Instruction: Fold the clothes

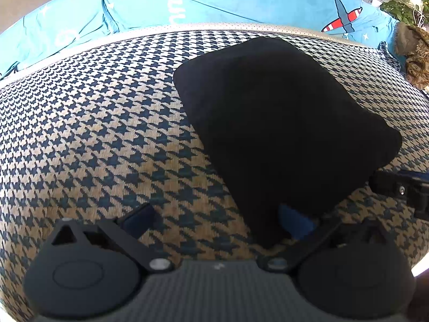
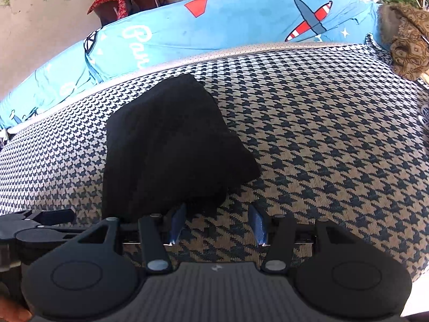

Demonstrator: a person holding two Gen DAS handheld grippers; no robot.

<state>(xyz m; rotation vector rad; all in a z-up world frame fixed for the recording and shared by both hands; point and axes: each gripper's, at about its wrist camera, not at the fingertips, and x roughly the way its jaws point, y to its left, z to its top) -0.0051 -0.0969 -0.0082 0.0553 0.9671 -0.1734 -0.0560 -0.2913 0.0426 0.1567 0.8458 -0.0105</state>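
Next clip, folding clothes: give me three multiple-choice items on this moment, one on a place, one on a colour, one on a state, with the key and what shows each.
1. The folded garment lies on:
A. the houndstooth cushion
B. the blue airplane-print cover
C. a wooden floor

2. The garment's colour:
A. red
B. black
C. white

3. The right gripper jaws:
A. clamped on the garment
B. apart, nothing pressed between them
C. out of view

Key: 1 A, houndstooth pattern shows all around the garment; 2 B, it is uniformly black in both views; 3 B, the blue pads stand apart over bare cushion at the garment's near edge.
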